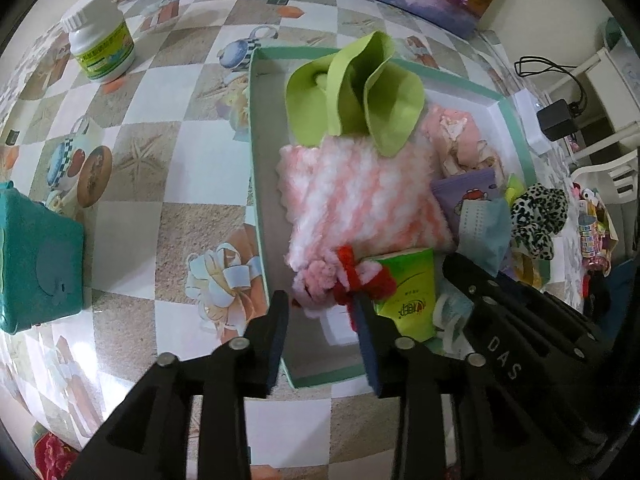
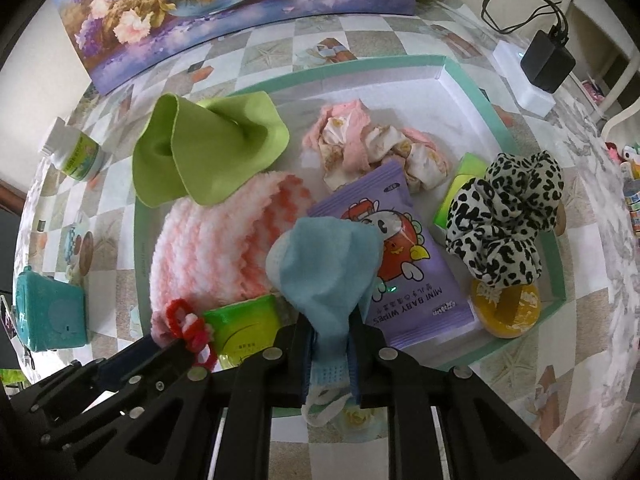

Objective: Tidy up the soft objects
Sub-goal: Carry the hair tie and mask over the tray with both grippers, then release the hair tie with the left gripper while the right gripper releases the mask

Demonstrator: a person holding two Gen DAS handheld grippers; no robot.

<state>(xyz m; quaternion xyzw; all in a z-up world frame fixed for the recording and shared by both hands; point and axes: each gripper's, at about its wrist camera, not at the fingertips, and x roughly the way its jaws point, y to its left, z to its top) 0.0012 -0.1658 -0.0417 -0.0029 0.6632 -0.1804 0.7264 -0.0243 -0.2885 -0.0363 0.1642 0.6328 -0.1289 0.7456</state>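
Trouble could come from the blue face mask [image 2: 324, 264]: limp and thin, it may sag or slide out, pinched only at its pleated edge by the right gripper [image 2: 329, 356] above the tray's [image 2: 464, 76] near edge. Left gripper [image 1: 322, 320] hangs released over the near corner, its fingertip tangled close to a red fuzzy loop [image 1: 352, 276] on the fluffy pink-and-white cloth [image 1: 360, 196], which could snag.

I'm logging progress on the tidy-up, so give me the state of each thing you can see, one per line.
Left gripper: open, at the red loop.
Right gripper: shut on blue face mask.
Green cloth: crumpled, in the tray.
Baby wipes pack: sealed, lying flat.
White bottle: capped, upright.
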